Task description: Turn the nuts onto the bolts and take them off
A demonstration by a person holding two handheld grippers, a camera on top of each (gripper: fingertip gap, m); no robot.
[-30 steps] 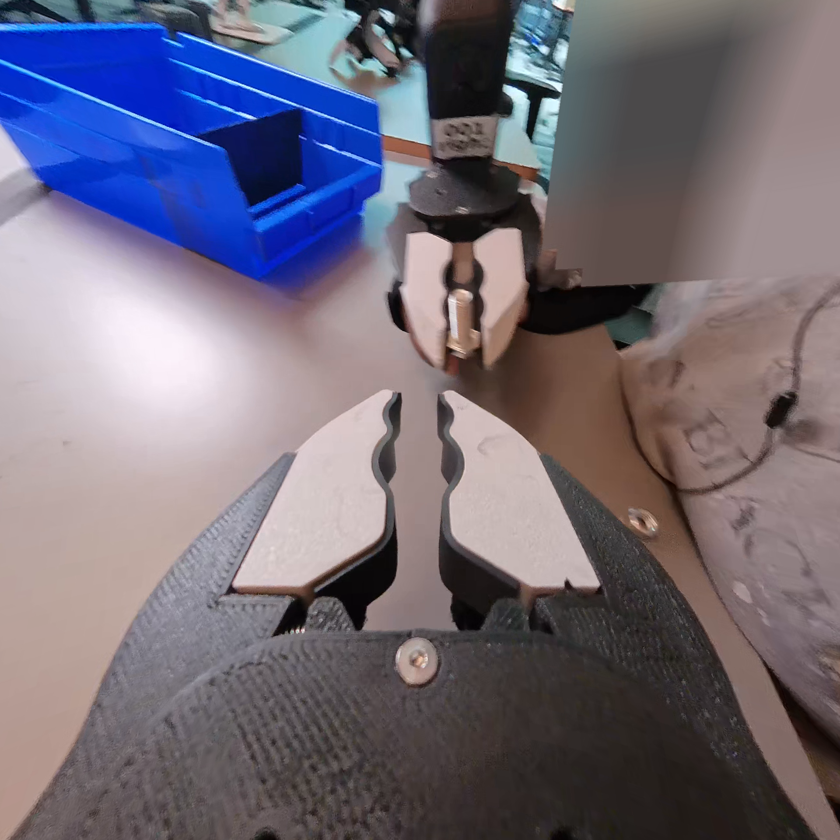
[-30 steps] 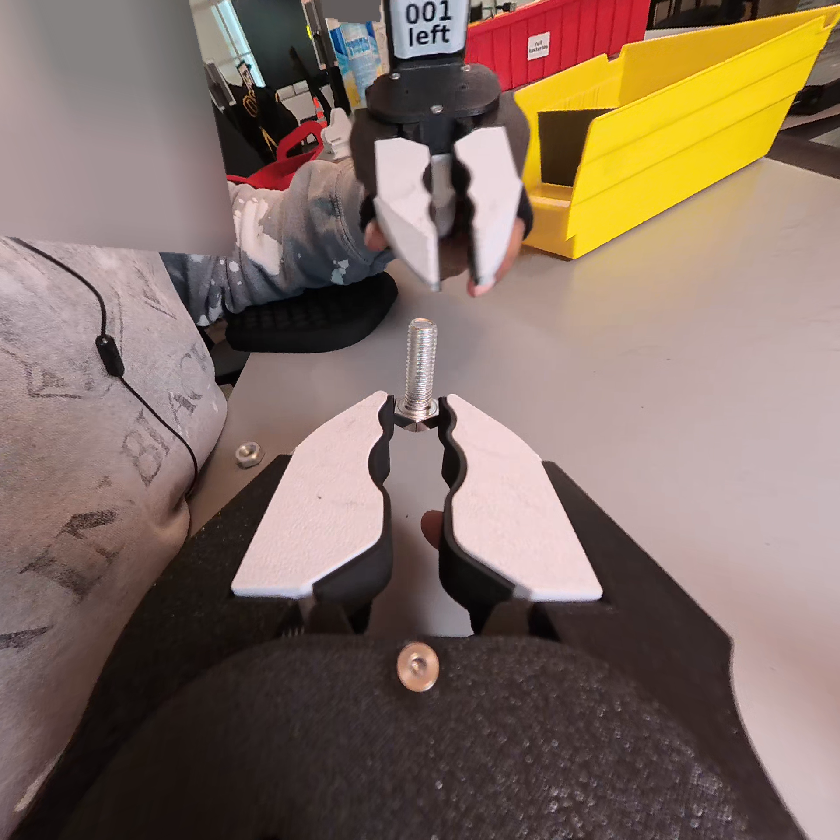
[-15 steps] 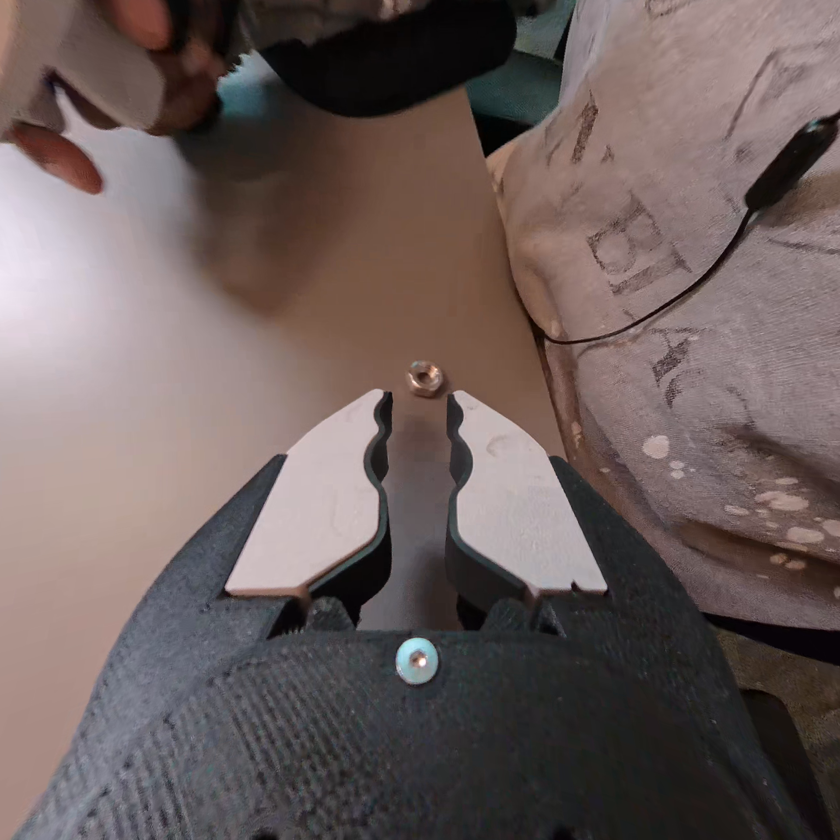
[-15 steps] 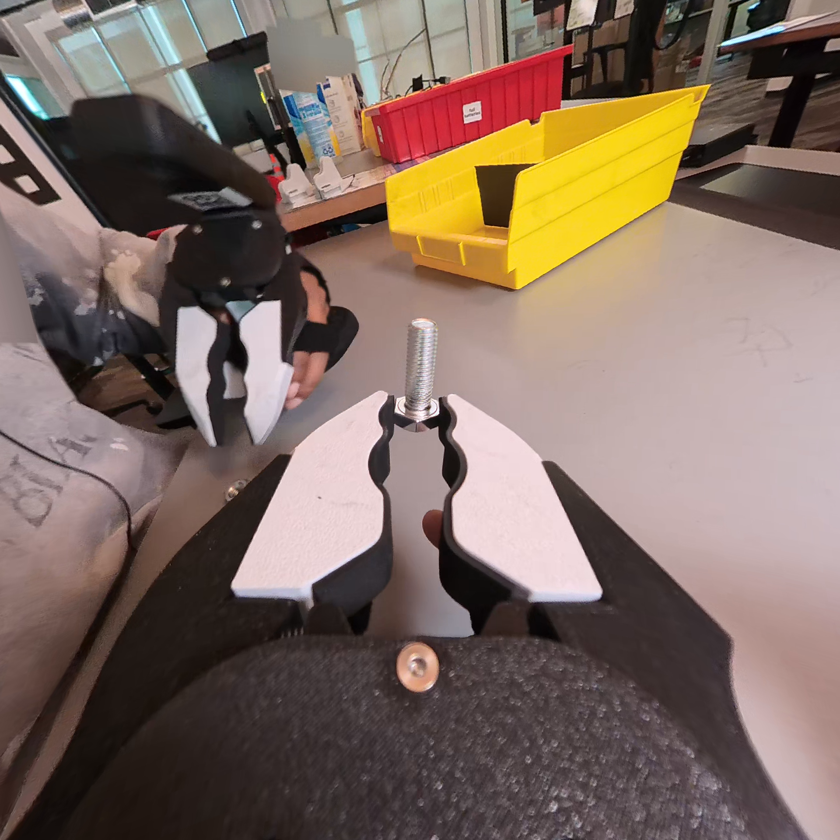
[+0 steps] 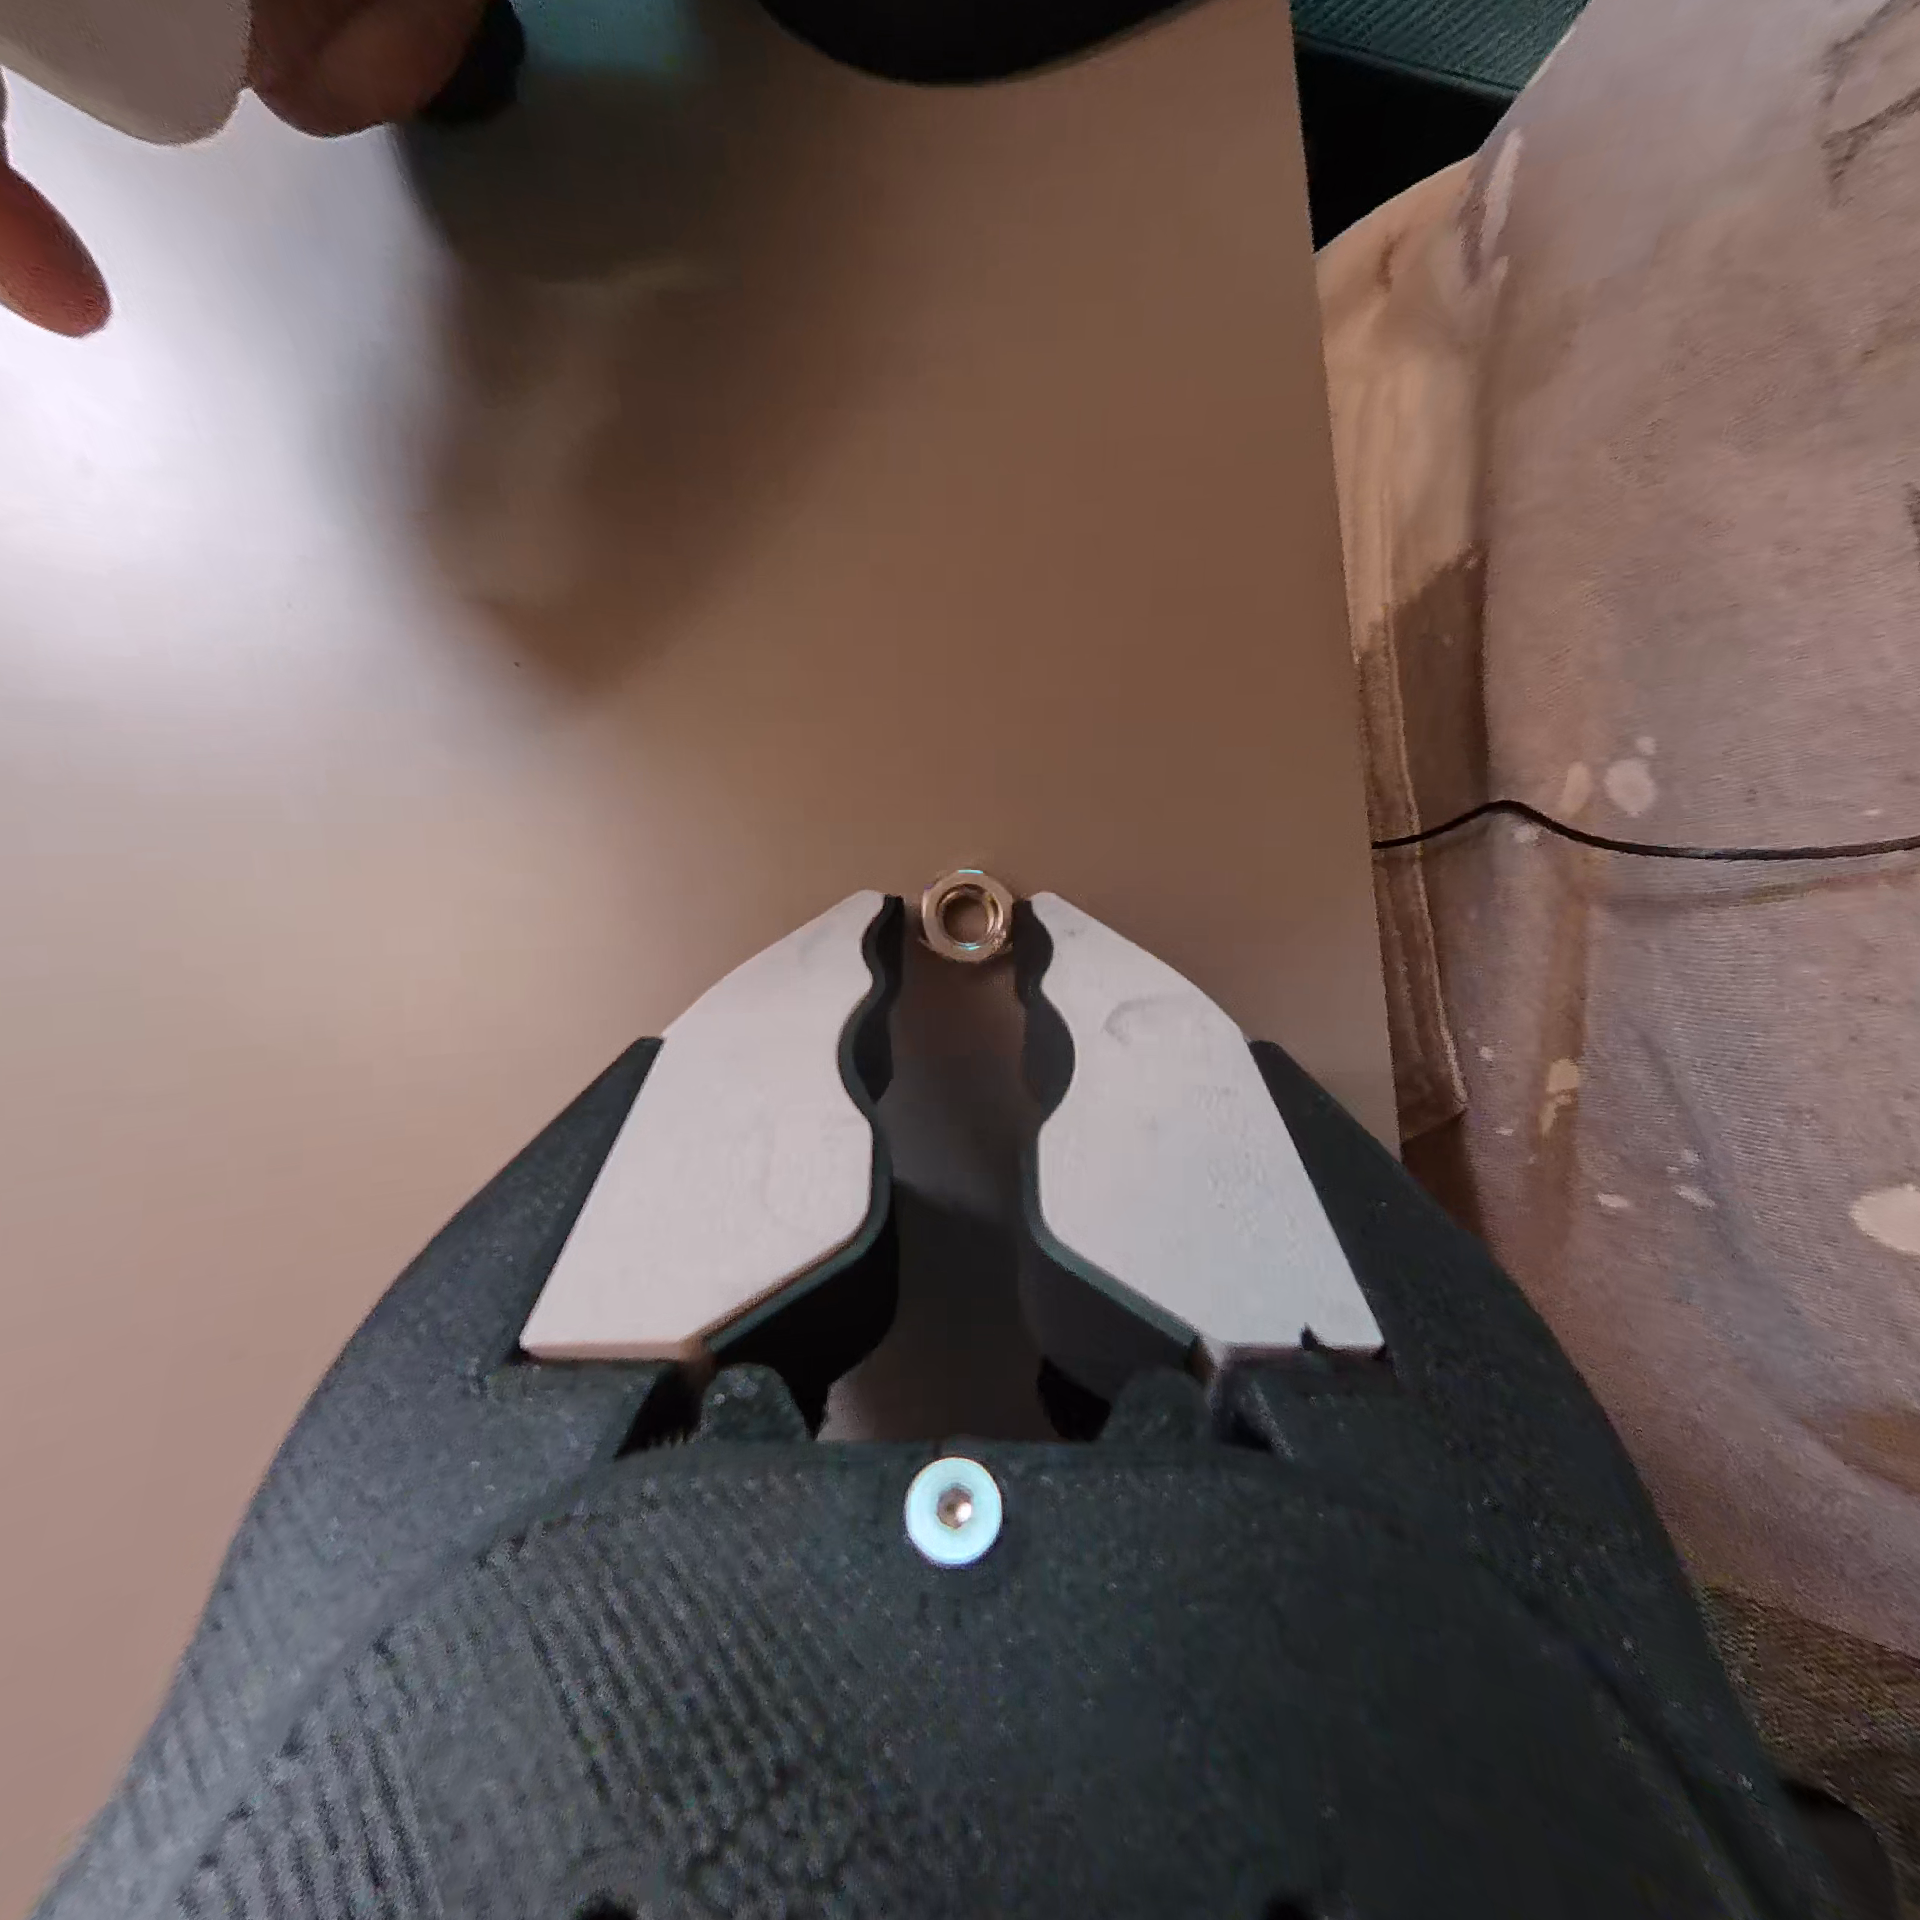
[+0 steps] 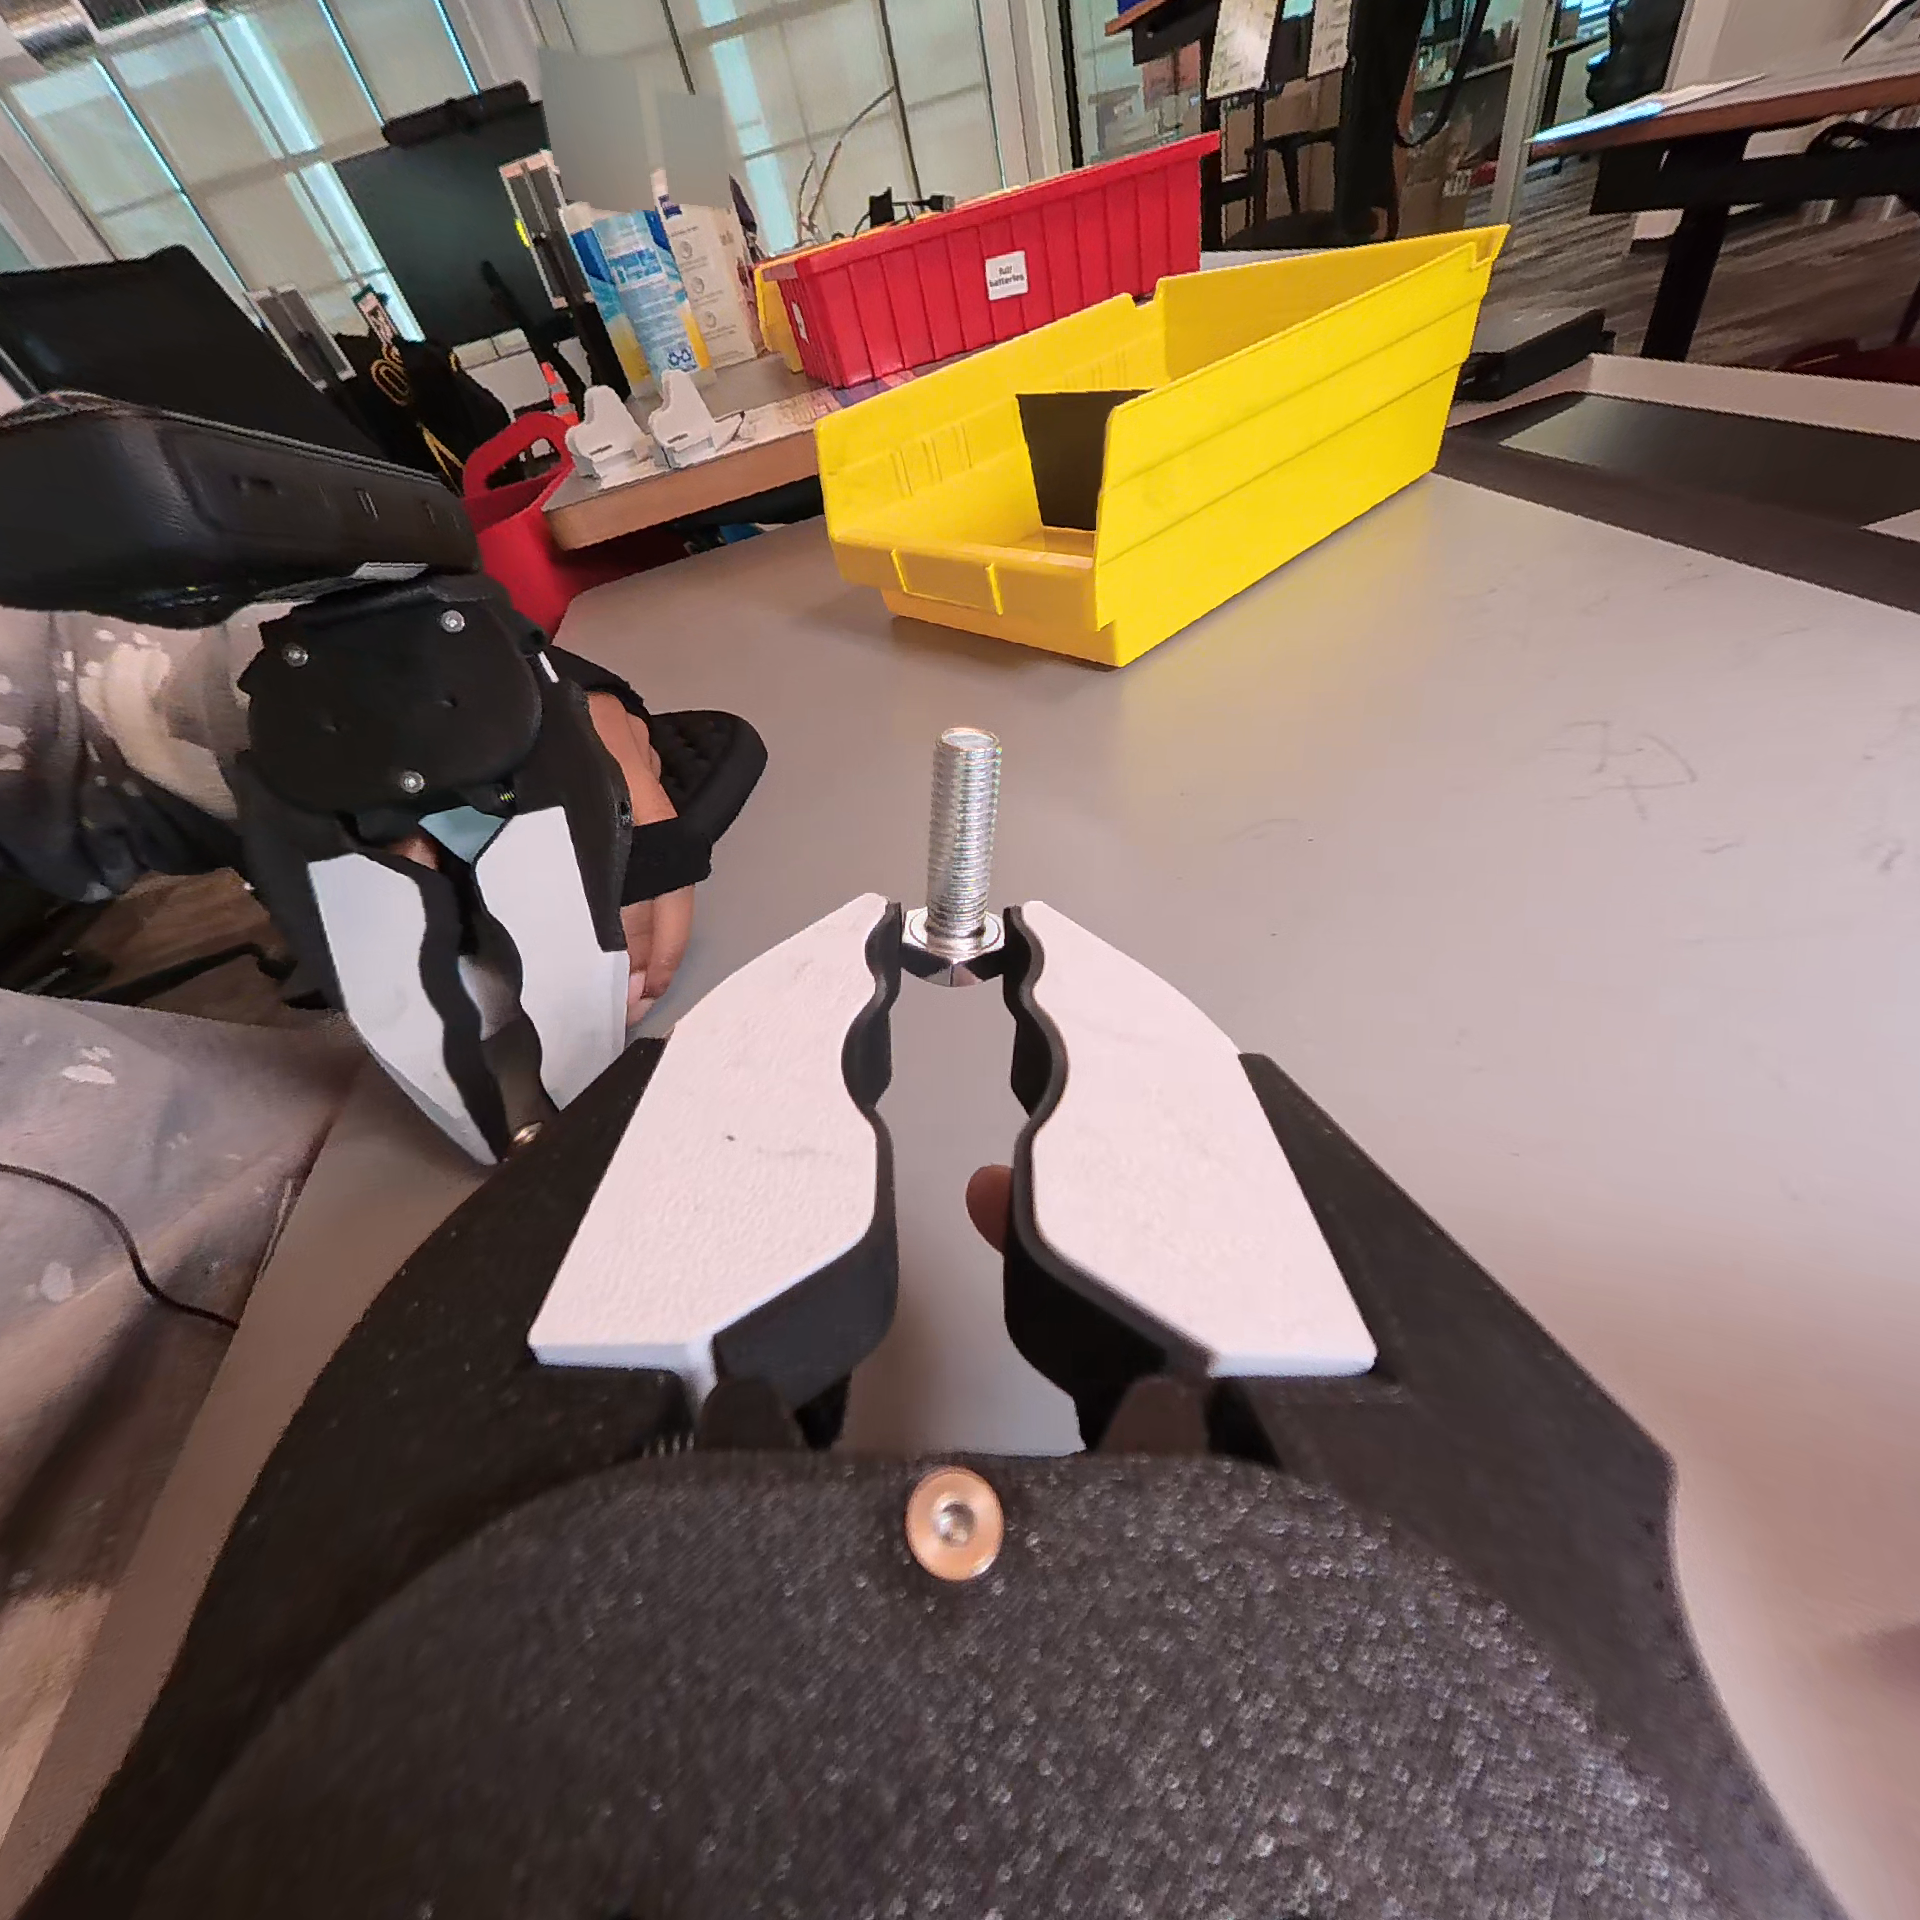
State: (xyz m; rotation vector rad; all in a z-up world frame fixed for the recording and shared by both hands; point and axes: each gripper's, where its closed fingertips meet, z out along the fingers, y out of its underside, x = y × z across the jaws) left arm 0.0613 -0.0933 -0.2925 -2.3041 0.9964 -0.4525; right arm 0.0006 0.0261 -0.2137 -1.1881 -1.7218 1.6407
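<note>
A small hex nut [image 5: 965, 915] lies flat on the table [image 5: 364, 883] near its right edge. My left gripper [image 5: 961, 906] points down at it, open, with the nut between its fingertips and a small gap on each side. My right gripper [image 6: 954, 920] is shut on the head of a silver bolt [image 6: 964, 831], which stands upright with its threaded end up. In the right wrist view the left gripper [image 6: 509, 1127] shows at the left, tips down at the table edge, with the nut [image 6: 528, 1132] just visible between them.
A yellow bin [image 6: 1164, 488] sits on the grey table [image 6: 1455, 831] beyond the bolt, with a red bin [image 6: 987, 281] on another table behind. The person's grey spattered clothing [image 5: 1662, 831] is right against the table edge beside the nut. A hand [image 5: 52, 270] shows at the upper left. My right fingertips sit around 15 cm from my left ones.
My left gripper swung from facing the bolt down to the table edge and closed in on the nut, which now lies between its tips. The right gripper kept hold of the bolt.
</note>
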